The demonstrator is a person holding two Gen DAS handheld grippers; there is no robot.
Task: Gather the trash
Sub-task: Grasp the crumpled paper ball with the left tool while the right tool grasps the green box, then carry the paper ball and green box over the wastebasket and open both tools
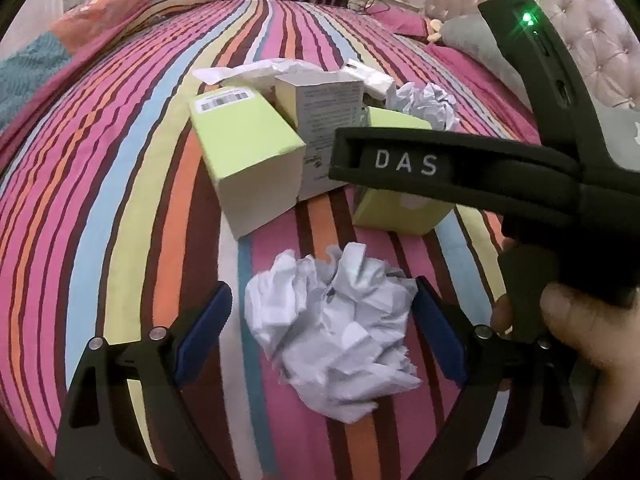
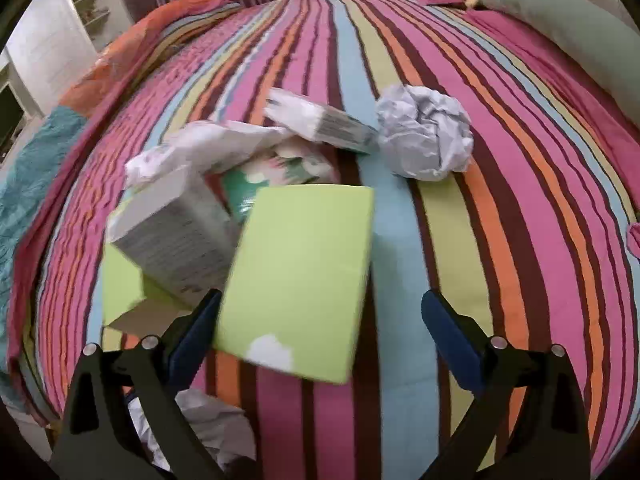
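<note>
A bed (image 1: 120, 200) with a bedspread striped in pink, orange, blue, yellow and brown carried a small heap of trash.

Counted in the left wrist view: two crumpled paper balls and three lime-green boxes, with a grey-white printed box among the green ones and loose white wrapping behind them.

The near paper ball (image 1: 332, 332) lay on the bedspread between the blue pads of the left hand-held gripper (image 1: 324, 320). Its jaws stood wide open around the ball, the pad at 3 o'clock just at the paper's edge, the pad at 9 o'clock apart from it.

The far paper ball (image 1: 426, 104) sat at about 1 o'clock from the near one, past the boxes.

In the right wrist view, the right hand-held gripper (image 2: 320, 320) was also open, gripping nothing. A lime-green box (image 2: 300, 276) lay between its fingers, close against the pad at 9 o'clock and well apart from the pad at 3 o'clock. The printed box (image 2: 176, 240) lay at 10 o'clock from it, the far paper ball (image 2: 426, 138) at 1 o'clock.
</note>
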